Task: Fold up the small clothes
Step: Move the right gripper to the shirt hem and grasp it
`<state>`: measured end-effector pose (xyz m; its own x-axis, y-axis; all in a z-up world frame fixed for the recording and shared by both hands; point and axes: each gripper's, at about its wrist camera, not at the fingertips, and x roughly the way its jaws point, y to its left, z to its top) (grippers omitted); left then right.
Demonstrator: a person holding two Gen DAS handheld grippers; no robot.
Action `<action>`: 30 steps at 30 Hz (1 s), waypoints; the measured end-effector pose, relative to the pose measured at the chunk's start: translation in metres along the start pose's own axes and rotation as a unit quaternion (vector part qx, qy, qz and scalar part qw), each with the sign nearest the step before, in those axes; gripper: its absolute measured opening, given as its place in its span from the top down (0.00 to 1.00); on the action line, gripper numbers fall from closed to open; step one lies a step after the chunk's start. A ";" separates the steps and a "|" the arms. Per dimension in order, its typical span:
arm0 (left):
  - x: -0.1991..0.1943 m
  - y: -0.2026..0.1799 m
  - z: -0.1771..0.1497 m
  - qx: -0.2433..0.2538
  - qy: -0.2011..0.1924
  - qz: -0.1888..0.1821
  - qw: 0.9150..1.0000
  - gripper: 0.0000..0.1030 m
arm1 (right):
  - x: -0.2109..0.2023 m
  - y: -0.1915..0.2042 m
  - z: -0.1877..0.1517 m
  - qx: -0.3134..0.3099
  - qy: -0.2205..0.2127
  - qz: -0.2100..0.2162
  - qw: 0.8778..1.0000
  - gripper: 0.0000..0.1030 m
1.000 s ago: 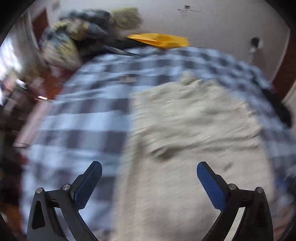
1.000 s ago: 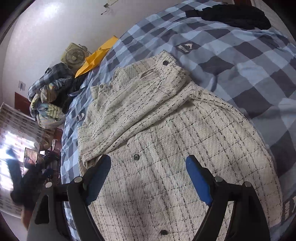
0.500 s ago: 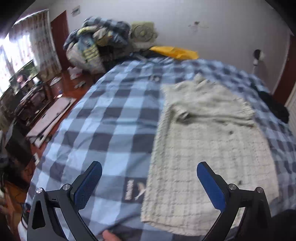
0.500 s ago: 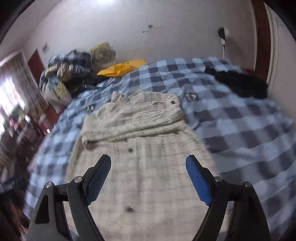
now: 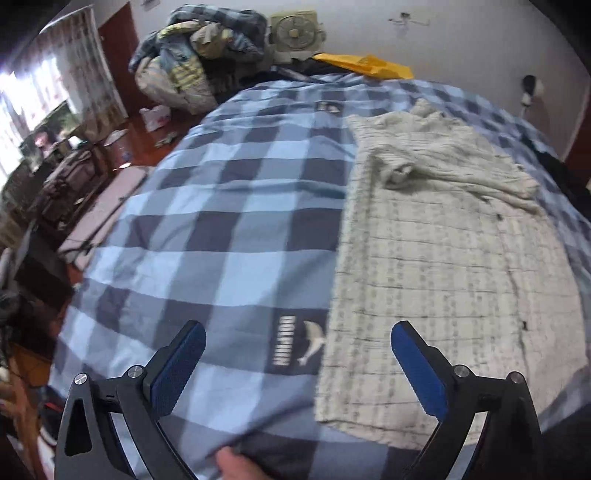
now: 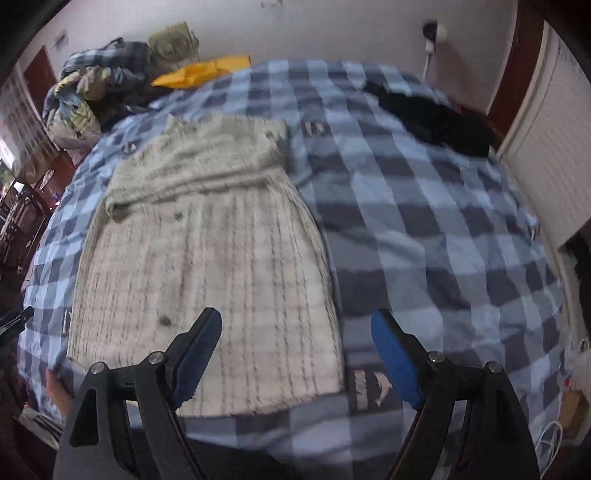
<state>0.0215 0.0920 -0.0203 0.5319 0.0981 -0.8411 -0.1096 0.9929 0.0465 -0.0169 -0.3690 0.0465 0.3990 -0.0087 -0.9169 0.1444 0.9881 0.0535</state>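
Note:
A cream tweed jacket with thin dark checks and buttons (image 5: pixel 443 258) lies flat on a blue checked bedspread (image 5: pixel 221 206), sleeves folded across its upper part. It also shows in the right wrist view (image 6: pixel 207 266). My left gripper (image 5: pixel 295 358) is open and empty, above the bed's near edge, just left of the jacket's hem corner. My right gripper (image 6: pixel 295 354) is open and empty, above the jacket's near right hem corner.
A heap of clothes (image 5: pixel 192 70), a fan (image 5: pixel 295 33) and a yellow bag (image 5: pixel 365 66) sit beyond the bed's far end. A black garment (image 6: pixel 436 118) lies at the far right of the bed. Furniture and floor clutter (image 5: pixel 66 173) lie left.
Both grippers have pulled back and up from close over the jacket to the bed's near edge. They stayed open. The jacket has not moved.

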 end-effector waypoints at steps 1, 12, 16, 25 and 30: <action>0.001 -0.004 -0.001 0.005 0.005 -0.007 1.000 0.00 | 0.008 -0.008 -0.003 0.007 0.013 -0.001 1.000 0.22; 0.021 -0.009 -0.009 0.012 0.079 0.006 0.997 0.00 | 0.119 -0.055 -0.050 0.092 0.192 0.094 0.973 0.22; 0.026 0.000 -0.008 -0.009 0.089 -0.012 0.996 0.00 | 0.133 -0.050 -0.056 0.093 0.214 0.105 0.967 0.22; 0.034 0.002 -0.010 -0.011 0.104 -0.009 0.994 0.00 | 0.159 -0.039 -0.069 0.115 0.250 0.123 0.953 0.53; 0.035 -0.003 -0.008 0.015 0.109 -0.035 0.993 0.00 | 0.154 -0.031 -0.069 0.119 0.242 0.134 0.953 0.94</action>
<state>0.0337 0.0919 -0.0538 0.3432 0.0153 -0.9391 -0.0520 0.9986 -0.0028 -0.0220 -0.3902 -0.1237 -0.0062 0.3685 -0.9296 0.3209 0.8812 0.3472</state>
